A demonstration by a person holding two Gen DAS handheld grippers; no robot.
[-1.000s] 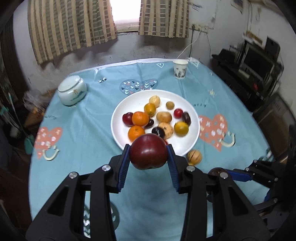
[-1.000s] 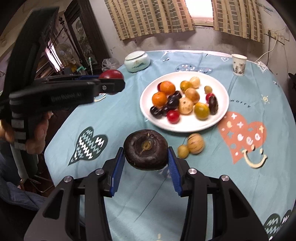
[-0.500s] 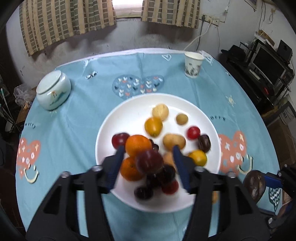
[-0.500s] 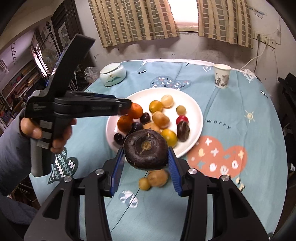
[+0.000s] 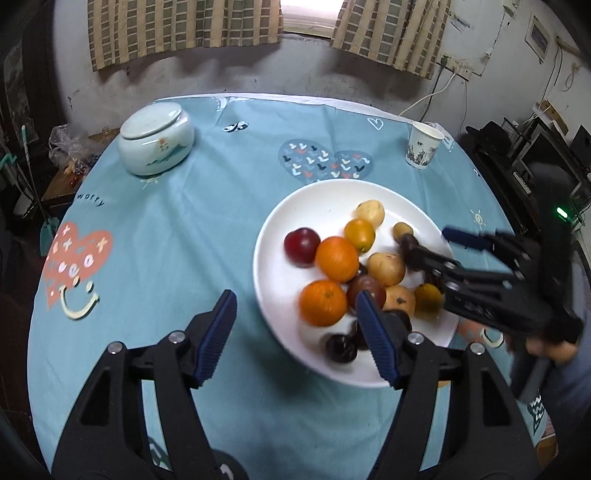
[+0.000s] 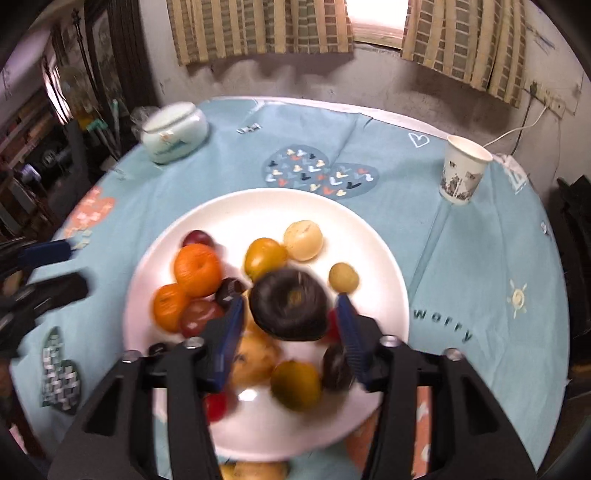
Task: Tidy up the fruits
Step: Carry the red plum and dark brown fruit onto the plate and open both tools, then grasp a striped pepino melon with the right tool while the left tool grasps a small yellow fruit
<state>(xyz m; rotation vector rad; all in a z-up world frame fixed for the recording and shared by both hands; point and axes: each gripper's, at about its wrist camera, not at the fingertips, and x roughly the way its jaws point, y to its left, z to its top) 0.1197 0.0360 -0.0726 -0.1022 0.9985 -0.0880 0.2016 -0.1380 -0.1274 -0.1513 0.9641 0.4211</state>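
Now both sets of jaws are opening: left gripper (image 5: 295, 334) standing empty; right gripper (image 6: 290, 328) releasing the dark round fruit (image 6: 288, 304) over the white round plate (image 6: 258, 210) at frame centre.

Checked curtains (image 5: 184, 29) flank a bright window (image 5: 308, 16) in a stained grey wall (image 5: 258, 79). A white cable (image 5: 439, 90) runs to a wall socket, and dark electronics (image 5: 532, 155) crowd shelves at right.

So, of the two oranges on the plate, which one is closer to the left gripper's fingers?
The lower orange, near the plate's front-left rim, beside the gripper's right-hand finger. The other orange sits farther back, next to the red plum.
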